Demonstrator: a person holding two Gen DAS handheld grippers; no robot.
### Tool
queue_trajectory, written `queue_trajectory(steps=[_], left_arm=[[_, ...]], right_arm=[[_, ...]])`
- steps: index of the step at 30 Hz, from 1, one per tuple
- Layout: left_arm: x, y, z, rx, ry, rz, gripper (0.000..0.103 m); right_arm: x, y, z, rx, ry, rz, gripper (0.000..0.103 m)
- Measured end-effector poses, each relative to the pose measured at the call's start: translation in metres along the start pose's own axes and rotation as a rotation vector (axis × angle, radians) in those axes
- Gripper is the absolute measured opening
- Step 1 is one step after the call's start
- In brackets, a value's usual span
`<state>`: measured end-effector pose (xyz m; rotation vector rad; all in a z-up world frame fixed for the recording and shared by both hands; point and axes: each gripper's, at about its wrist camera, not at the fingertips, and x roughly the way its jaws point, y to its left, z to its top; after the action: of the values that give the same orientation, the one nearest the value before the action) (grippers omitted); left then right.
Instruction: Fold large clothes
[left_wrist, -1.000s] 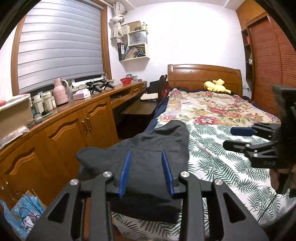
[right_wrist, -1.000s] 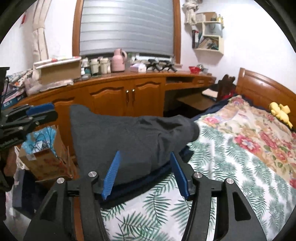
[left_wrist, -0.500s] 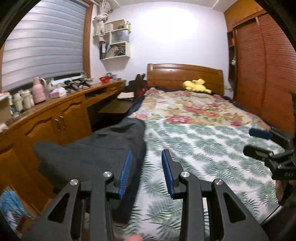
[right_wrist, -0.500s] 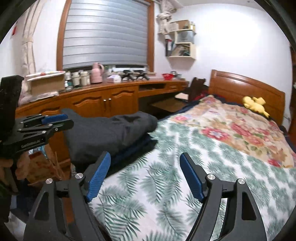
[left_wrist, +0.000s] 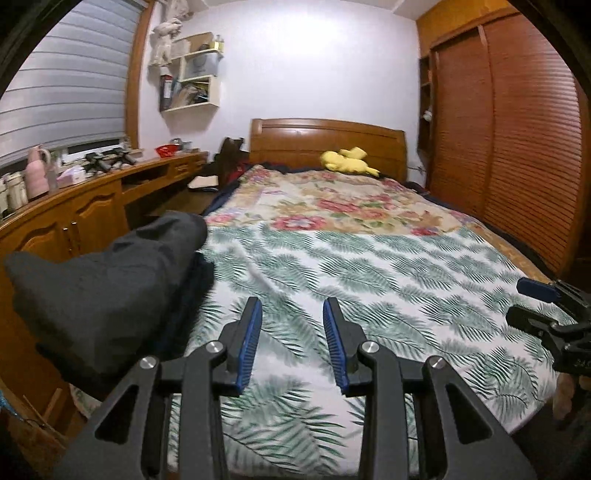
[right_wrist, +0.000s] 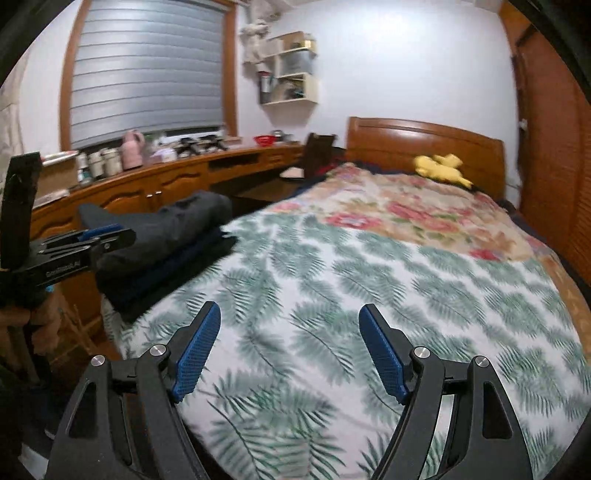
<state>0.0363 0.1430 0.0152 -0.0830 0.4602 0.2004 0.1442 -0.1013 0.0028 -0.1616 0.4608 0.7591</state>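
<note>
Both my claws empty: left gripper (left_wrist: 291, 339) jaws narrowly apart, right gripper (right_wrist: 290, 350) wide, just widened. Folded dark clothes (left_wrist: 107, 280) at bed's (left_wrist: 388, 280) left edge.

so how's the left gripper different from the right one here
The left gripper has its jaws set narrower, while the right gripper has just been opening its jaws and they now stand much wider. The left gripper sits nearer the folded dark clothes at the bed's edge; the right gripper is further out over the palm-leaf sheet. Both have blue pads, hold nothing, and point toward the headboard.
</note>
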Motion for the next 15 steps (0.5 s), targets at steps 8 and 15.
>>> queue_trajectory(steps=[8,15], left_arm=[[-0.003,-0.066,-0.011,0.047,0.009,-0.078,0.033],[-0.01,-0.112,-0.009,0.054,0.015,-0.15,0.033]], right_arm=[[-0.054,-0.042,-0.023,0.091,-0.034,-0.121,0.079],[-0.086,-0.06,-0.035,0.138,-0.054,-0.198,0.079]])
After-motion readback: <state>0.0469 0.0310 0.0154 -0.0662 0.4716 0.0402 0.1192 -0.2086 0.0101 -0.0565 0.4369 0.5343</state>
